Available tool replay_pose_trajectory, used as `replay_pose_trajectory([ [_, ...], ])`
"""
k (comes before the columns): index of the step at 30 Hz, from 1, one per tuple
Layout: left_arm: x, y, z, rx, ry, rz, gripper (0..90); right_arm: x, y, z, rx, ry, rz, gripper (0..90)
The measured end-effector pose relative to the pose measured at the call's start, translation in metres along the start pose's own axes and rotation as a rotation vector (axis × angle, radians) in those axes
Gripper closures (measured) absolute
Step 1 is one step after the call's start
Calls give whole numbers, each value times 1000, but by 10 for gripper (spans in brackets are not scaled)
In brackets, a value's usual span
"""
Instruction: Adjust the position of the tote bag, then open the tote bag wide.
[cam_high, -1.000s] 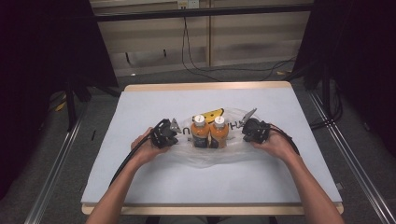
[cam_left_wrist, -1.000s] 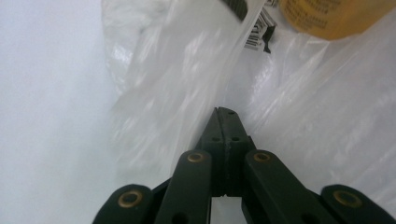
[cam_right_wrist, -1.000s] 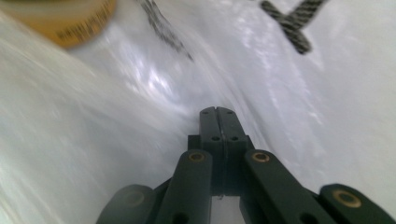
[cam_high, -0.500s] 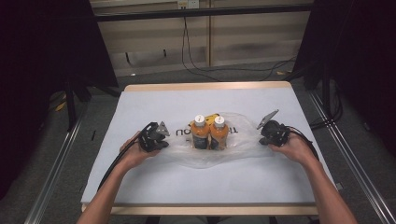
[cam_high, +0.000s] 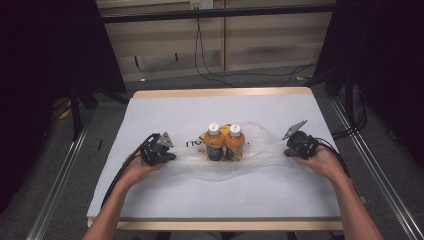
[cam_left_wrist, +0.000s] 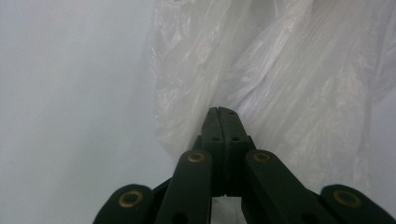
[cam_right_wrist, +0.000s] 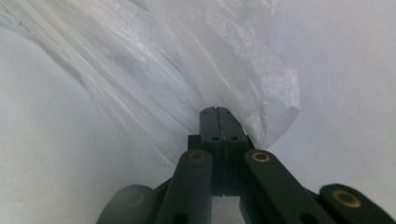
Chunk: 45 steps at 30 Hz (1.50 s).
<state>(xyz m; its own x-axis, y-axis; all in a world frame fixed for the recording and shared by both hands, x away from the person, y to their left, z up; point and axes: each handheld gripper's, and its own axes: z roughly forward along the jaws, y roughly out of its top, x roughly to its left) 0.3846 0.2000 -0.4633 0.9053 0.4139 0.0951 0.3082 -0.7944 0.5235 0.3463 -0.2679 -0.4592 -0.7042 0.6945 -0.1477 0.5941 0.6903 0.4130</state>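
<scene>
— Looking down from the high view, what sits in the middle of the tabletop (cam_high: 165, 200)?

— Two bottles of orange drink (cam_high: 224, 142) with white caps, upright and touching side by side, inside a clear plastic bag (cam_high: 260, 150) that lies flat across the white cover. The bag stretches from about nine o'clock to three o'clock of the bottles.

— Any writing you can read?

— Dark letters show on the bag just at nine o'clock of the bottles; they look like "no", but the rest is hidden behind the bottles, so I cannot read the word. A yellow patch peeks out at twelve o'clock behind the caps. The bottle labels are too small to make out.

— And the left tool (cam_high: 169, 152)?

— It lies low at nine o'clock of the bottles, well apart from them, held in the person's left hand (cam_high: 137, 167). In the left gripper view the left tool (cam_left_wrist: 219, 114) has its two black jaws pressed together, clenched on a gathered fold of the bag (cam_left_wrist: 289, 84).

— The right one?

— The right tool (cam_high: 289, 150) is at three o'clock of the bottles, also well apart, in the right hand (cam_high: 320, 162), with a grey three-cornered plate on top. In the right gripper view the right tool (cam_right_wrist: 215, 112) has its jaws closed tight on the crinkled end of the bag (cam_right_wrist: 187, 60), which fans away from the tips toward twelve o'clock.

— So the bag is gripped at both ends?

— Yes, one end in each tool, with the film drawn out between them and the bottles resting in its middle.
</scene>
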Motion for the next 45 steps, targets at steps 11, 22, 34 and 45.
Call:
replay_pose_trajectory([
  [11,3,-8,-4,-25,-40,-47,900,2,-6,-2,-20,-4,15,900],
  [22,7,-14,-8,-176,-108,-132,900,-1,-5,-9,-192,54,73,900],
  [34,-4,5,-18,-303,-132,-135,900,6,-5,-27,-341,99,97,900],
  [45,-17,15,-25,-362,-127,-109,900,9,-1,-47,-486,152,113,900],
])
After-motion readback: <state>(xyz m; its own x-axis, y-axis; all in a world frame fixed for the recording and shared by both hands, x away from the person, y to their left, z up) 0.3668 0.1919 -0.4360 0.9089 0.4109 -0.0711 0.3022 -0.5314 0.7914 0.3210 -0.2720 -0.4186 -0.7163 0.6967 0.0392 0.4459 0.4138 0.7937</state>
